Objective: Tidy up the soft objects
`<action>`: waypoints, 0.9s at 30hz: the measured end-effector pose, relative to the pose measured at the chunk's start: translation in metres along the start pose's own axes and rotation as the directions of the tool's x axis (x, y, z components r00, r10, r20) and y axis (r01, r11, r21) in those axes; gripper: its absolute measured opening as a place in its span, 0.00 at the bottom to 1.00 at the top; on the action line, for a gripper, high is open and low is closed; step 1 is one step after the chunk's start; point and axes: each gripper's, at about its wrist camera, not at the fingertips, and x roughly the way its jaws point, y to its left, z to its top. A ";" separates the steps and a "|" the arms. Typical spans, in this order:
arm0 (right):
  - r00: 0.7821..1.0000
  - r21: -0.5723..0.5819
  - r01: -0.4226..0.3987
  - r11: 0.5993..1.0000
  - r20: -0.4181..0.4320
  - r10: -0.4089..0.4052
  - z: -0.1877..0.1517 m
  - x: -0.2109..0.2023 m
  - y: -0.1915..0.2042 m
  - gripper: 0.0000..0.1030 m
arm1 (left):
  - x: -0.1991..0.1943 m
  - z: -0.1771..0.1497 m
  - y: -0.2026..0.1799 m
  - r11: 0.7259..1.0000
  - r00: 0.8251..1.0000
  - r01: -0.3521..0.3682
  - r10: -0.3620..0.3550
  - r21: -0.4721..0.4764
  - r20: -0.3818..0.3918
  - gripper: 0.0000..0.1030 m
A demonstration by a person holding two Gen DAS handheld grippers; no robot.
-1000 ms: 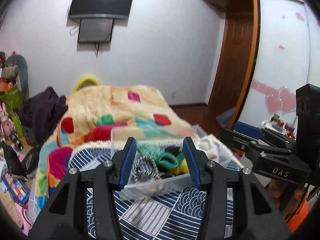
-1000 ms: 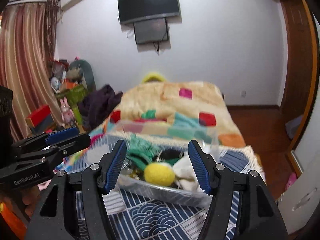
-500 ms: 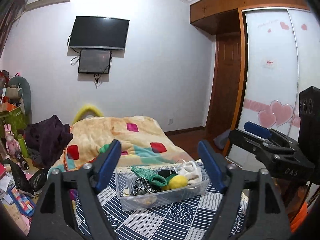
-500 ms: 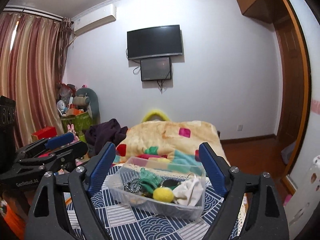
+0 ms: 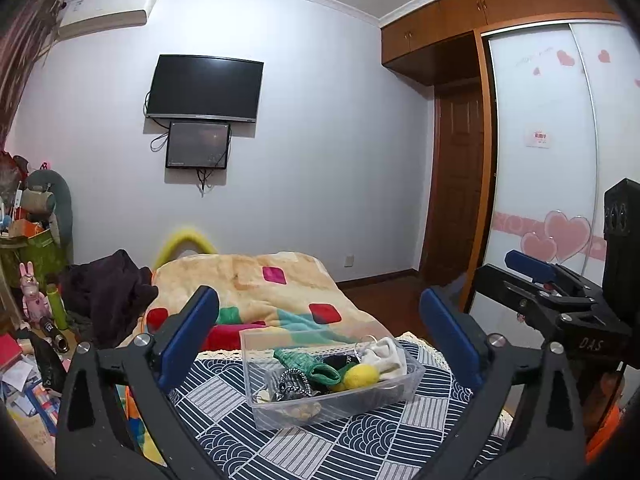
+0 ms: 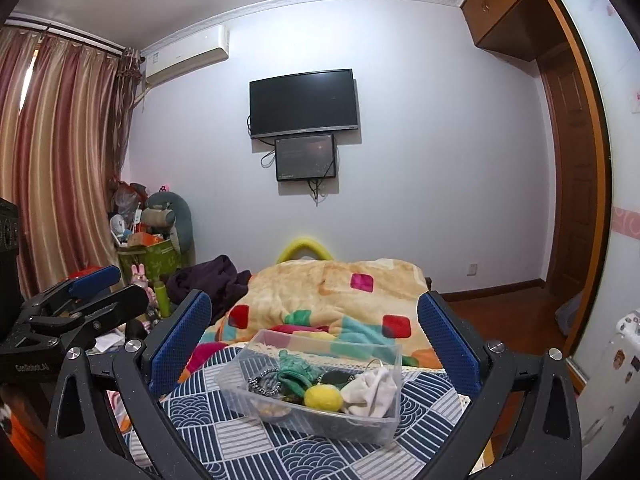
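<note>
A clear plastic bin (image 5: pixel 412 378) (image 6: pixel 394 368) sits on a blue-and-white patterned cloth (image 5: pixel 304 444) (image 6: pixel 224 412). It holds a green knitted item (image 5: pixel 304 364) (image 6: pixel 296 370), a yellow felt ball (image 5: pixel 360 375) (image 6: pixel 323 397), a white cloth (image 5: pixel 384 354) (image 6: pixel 370 390) and a dark beaded item (image 5: pixel 294 384) (image 6: pixel 264 384). My left gripper (image 5: pixel 318 336) is open and empty, well back from the bin. My right gripper (image 6: pixel 314 334) is open and empty, also back from the bin.
A colourful patchwork blanket (image 5: pixel 248 280) (image 6: pixel 340 284) covers the bed behind the bin. A dark garment (image 5: pixel 108 292) (image 6: pixel 208 280) lies at its left. Toys and boxes (image 5: pixel 28 248) (image 6: pixel 152 236) crowd the left floor. A wardrobe (image 5: pixel 560 160) stands right.
Both grippers have pulled back and up from the bin and their jaws have opened wider. The bin now looks smaller and lower in both views.
</note>
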 end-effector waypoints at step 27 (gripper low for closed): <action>1.000 0.011 -0.003 1.000 0.003 0.003 -0.004 -0.010 -0.002 1.00 | 0.002 -0.001 -0.005 1.000 1.000 0.006 -0.006 0.006 -0.008 1.00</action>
